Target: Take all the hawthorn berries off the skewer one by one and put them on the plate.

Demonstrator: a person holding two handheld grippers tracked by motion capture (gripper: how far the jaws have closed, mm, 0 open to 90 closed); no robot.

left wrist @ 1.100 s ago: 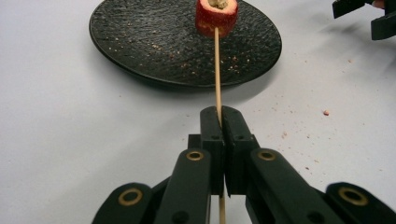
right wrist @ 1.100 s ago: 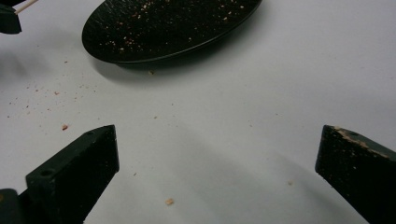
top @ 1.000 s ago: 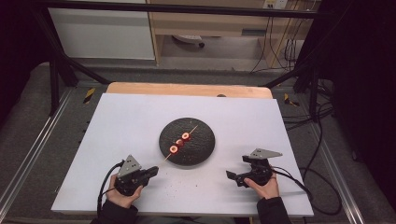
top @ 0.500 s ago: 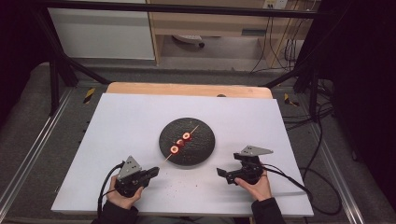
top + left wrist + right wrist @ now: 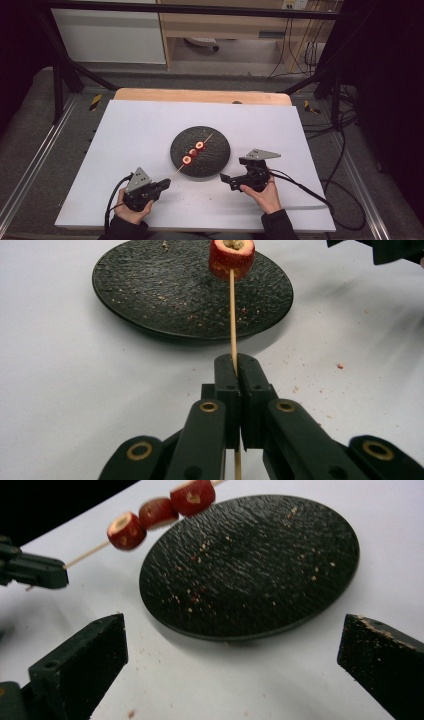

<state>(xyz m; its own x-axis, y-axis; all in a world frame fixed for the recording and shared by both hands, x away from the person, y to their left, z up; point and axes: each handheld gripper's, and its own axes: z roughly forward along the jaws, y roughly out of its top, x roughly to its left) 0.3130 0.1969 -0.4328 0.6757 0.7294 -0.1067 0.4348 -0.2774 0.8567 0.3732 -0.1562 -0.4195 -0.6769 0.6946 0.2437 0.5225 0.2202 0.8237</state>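
A black textured plate (image 5: 212,155) (image 5: 150,290) (image 5: 260,560) sits mid-table on the white sheet. A thin wooden skewer (image 5: 178,169) (image 5: 232,315) (image 5: 87,554) carries three red fruit pieces (image 5: 193,152) (image 5: 231,257) (image 5: 160,511) over the plate's left side. My left gripper (image 5: 162,184) (image 5: 237,360) is shut on the skewer's near end, and it also shows in the right gripper view (image 5: 35,570). My right gripper (image 5: 226,179) (image 5: 233,625) stands open just off the plate's near right edge, with its jaws wide apart and nothing between them.
Small red and brown crumbs (image 5: 340,366) lie scattered on the white sheet (image 5: 135,135) near the plate. A wooden table edge (image 5: 200,95) runs along the far side. Cables (image 5: 310,185) trail off to the right. Black frame bars (image 5: 65,75) stand at the back.
My right gripper has moved left toward the plate's near right edge. The left gripper has stayed almost in place, still shut on the skewer.
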